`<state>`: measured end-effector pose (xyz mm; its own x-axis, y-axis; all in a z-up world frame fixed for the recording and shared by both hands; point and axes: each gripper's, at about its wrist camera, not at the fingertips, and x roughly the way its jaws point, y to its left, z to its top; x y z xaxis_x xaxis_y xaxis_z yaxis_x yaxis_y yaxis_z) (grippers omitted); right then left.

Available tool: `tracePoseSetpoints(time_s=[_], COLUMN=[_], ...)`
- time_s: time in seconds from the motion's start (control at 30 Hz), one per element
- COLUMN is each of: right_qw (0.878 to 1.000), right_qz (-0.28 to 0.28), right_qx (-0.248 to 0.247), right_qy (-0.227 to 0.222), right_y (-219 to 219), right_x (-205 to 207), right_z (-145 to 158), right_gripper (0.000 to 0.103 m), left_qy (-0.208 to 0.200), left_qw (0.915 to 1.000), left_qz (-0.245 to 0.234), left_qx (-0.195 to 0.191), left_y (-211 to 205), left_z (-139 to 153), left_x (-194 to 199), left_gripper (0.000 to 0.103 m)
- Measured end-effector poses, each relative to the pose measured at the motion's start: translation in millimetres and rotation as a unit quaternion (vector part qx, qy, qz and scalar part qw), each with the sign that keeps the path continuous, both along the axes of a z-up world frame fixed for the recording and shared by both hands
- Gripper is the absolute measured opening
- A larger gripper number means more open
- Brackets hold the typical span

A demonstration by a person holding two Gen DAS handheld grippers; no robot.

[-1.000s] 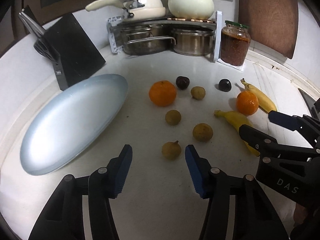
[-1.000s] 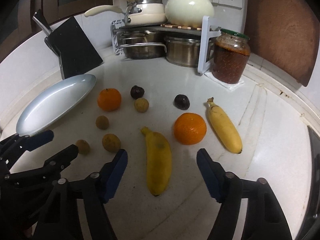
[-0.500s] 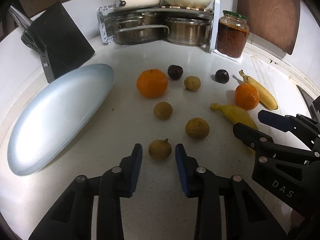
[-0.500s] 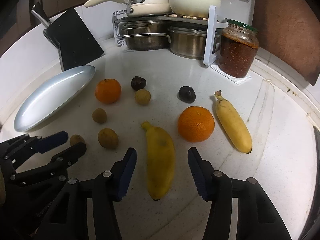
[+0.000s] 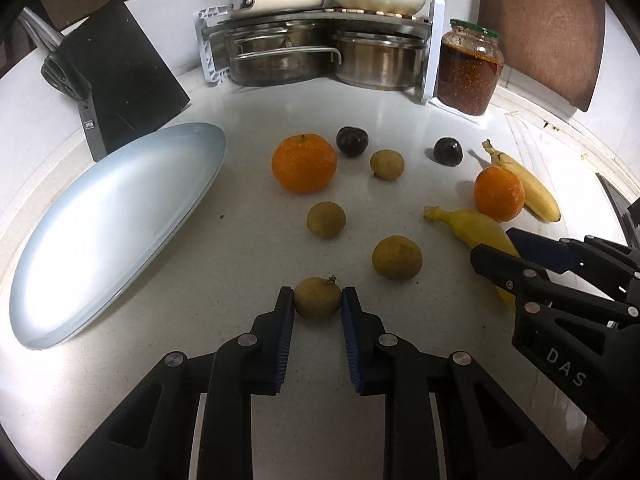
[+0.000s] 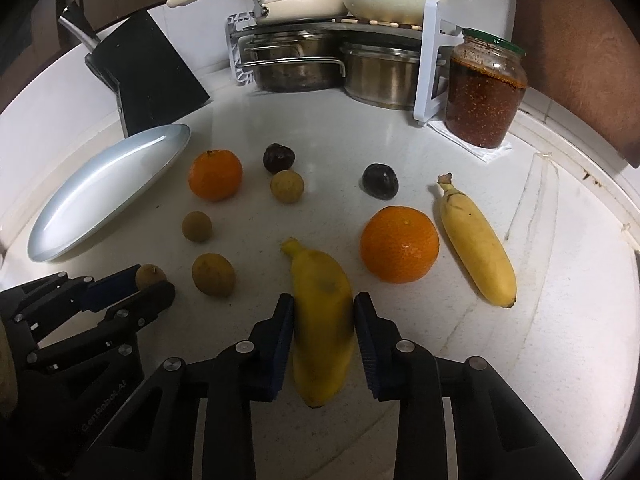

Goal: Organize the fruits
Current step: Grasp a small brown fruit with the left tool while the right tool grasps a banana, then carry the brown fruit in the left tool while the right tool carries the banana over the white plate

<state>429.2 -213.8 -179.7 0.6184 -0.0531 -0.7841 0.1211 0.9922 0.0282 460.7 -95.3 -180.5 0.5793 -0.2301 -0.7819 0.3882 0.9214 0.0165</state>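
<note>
Both claws down on fruit on the white counter (image 5: 248,120), left on a longan, right on a banana.

Left claw (image 5: 318,306) clenched on the nearest longan (image 5: 317,297), blue pads touching both sides, fruit resting on the counter. Right claw (image 6: 323,314) closing around the near banana (image 6: 322,320), which lies between the pads on the counter, pads at or almost at its sides. Loose around them: three more longans, nearest one (image 5: 397,257); two oranges, left orange (image 5: 304,163) and right orange (image 6: 399,244); two dark plums (image 5: 351,141) (image 5: 448,151); second banana (image 6: 476,240) just right of the right orange. Pale blue oval plate (image 5: 100,232) sits left of the fruit, bare. At the back: black knife block (image 5: 120,76), pot rack (image 5: 320,52), green-lidded jar (image 5: 470,72).
</note>
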Motion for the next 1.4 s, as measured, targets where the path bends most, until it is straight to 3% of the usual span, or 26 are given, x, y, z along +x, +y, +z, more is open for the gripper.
tracePoseSetpoints(time_s=[0.57,1.0,1.4], right_qw=[0.999,0.996,0.986], right_qz=[-0.01,0.035,0.101], right_qx=[0.006,0.004,0.017], right_qy=[-0.031,-0.086,-0.128], right_y=[1,31,78], right_x=[-12,-16,-10], right_z=[24,67,96], right_gripper=[0.032,0.032,0.032], left_qy=[-0.037,-0.085,-0.128], left_qw=[0.9991,0.994,0.9822], left_qz=[0.017,0.066,0.137], left_qx=[-0.013,-0.018,-0.009], left_y=[12,46,94], left_z=[33,76,104], left_x=[-11,-24,-40], left_gripper=[0.024,0.024,0.024])
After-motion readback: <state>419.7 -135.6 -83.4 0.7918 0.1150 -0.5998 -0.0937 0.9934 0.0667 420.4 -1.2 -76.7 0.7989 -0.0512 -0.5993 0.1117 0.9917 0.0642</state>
